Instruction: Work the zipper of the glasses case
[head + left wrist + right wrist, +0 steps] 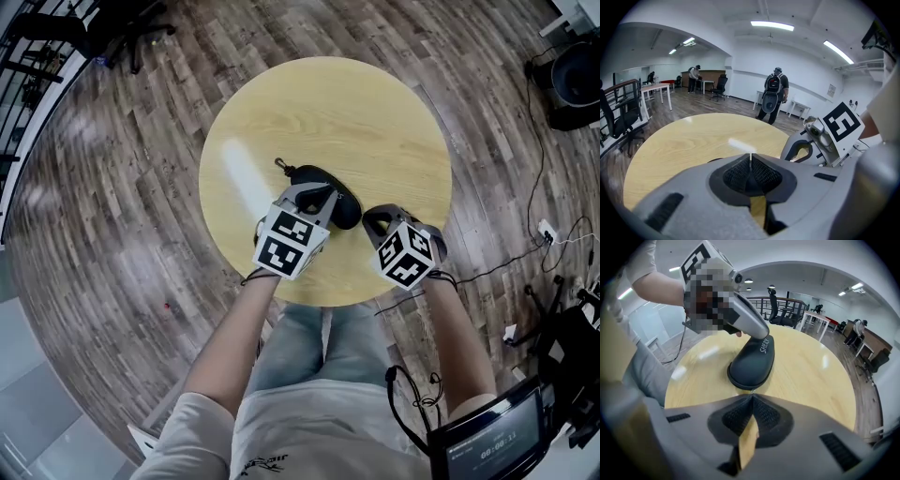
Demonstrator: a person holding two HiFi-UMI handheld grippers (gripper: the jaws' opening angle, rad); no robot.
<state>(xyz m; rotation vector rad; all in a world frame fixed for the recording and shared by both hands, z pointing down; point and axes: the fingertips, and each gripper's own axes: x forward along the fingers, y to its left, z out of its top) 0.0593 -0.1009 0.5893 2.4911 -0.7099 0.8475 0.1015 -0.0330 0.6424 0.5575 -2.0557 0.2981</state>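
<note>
Open office: desks (656,88), swivel chairs (719,86), strip ceiling lights (772,26).

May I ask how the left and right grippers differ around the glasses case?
The left gripper rests on top of the glasses case; the right gripper sits at its end. The left gripper angles down from above; the right gripper points low along the table. Both are shut.

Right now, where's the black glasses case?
Head view: black glasses case lies on the round wooden table, under the left gripper, right gripper at its right end.
</note>
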